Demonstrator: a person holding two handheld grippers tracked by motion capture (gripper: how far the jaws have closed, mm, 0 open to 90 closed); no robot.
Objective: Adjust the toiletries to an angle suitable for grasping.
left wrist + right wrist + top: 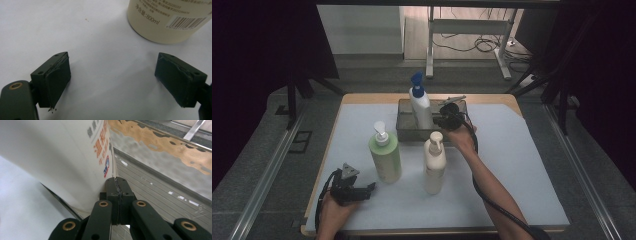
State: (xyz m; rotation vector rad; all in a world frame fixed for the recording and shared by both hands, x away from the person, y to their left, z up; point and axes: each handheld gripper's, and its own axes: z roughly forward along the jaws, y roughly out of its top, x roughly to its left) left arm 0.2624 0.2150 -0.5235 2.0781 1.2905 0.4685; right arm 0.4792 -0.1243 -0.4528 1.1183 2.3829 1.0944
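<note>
A white bottle with a blue pump (420, 106) stands in a metal tray (404, 131) at the back of the table. My right gripper (438, 121) reaches into that tray just right of the bottle. In the right gripper view its jaws are pressed together with nothing between them, and the right gripper (117, 180) has its tips at the white bottle's wall (62, 157), above the tray's ribbed floor (160, 192). My left gripper (368, 189) rests low at the front left, jaws wide apart. The left gripper (112, 80) faces the base of a cream bottle (170, 20).
A green bottle with a white pump (386, 156) and the cream pump bottle (435, 162) stand upright mid-table on the white mat (522, 170). Dark curtains flank the table, and a desk frame with cables (472, 45) stands beyond it.
</note>
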